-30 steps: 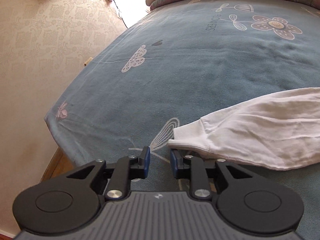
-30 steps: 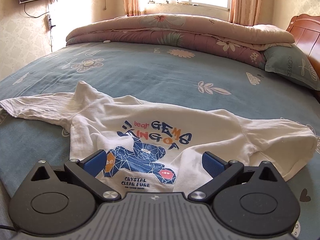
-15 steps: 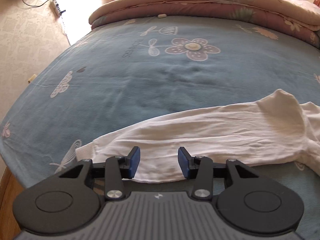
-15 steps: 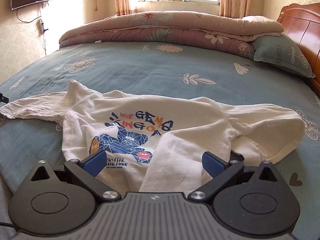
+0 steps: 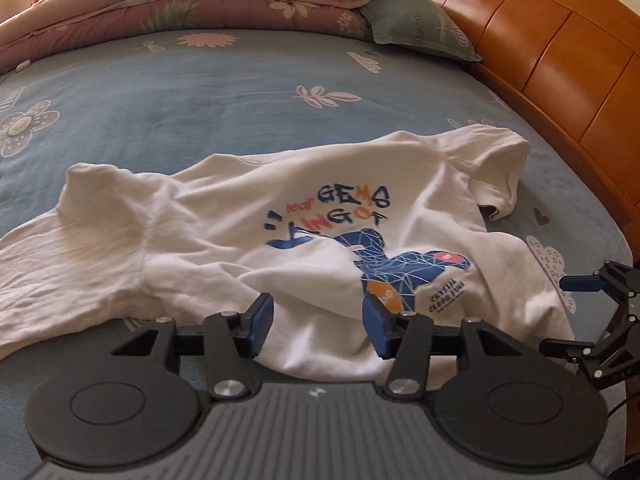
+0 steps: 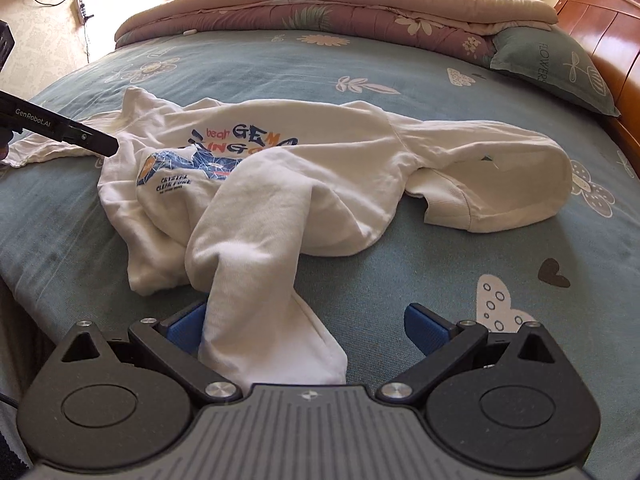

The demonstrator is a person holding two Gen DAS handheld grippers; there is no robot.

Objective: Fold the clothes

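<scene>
the white sweatshirt (image 6: 280, 184) is soft matt knit cloth, creased, with ribbed cuffs and a smooth printed graphic (image 5: 372, 256) in blue and orange on its chest. the bed sheet (image 6: 400, 272) under it is matt blue-grey cloth with a slightly fuzzy nap and pale printed flowers. the folded quilt (image 6: 320, 12) looks like soft padded cloth. the headboard (image 5: 560, 48) is glossy varnished orange-brown wood. the left gripper (image 5: 318, 324) and right gripper (image 6: 304, 328) are matt black plastic with bright metal screws; their fingers (image 5: 260, 320) carry ridged blue pads.
</scene>
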